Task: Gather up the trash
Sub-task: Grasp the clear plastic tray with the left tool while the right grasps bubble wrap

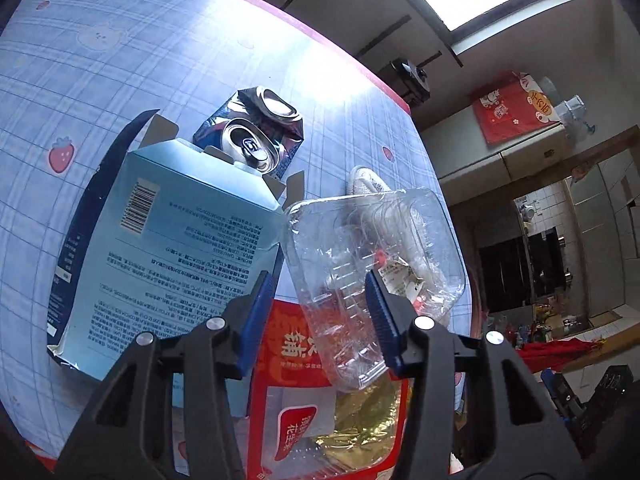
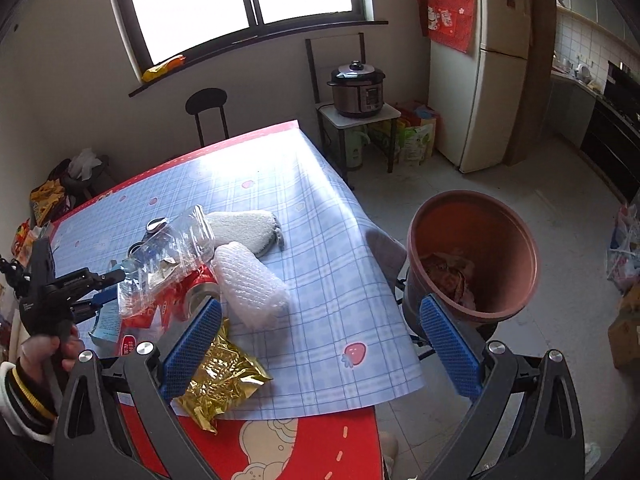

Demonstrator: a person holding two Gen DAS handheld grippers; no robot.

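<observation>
My left gripper (image 1: 320, 300) has its jaws around the near end of a clear plastic container (image 1: 372, 264), which it holds lifted over the table; the container also shows in the right wrist view (image 2: 164, 264). Under it lie a light blue carton (image 1: 168, 248), a crushed can (image 1: 256, 136), a red snack bag (image 1: 296, 344) and a gold foil wrapper (image 2: 220, 380). My right gripper (image 2: 320, 344) is open and empty above the table's near right edge. A brown trash bin (image 2: 472, 256) stands on the floor to the right, with some trash inside.
A roll of bubble wrap (image 2: 252, 284) and a grey sponge cloth (image 2: 244, 228) lie on the blue checked tablecloth (image 2: 320, 240). A black chair (image 2: 208, 112) stands behind the table. A pressure cooker (image 2: 356, 88) on a stand and a fridge (image 2: 480, 64) are at the back right.
</observation>
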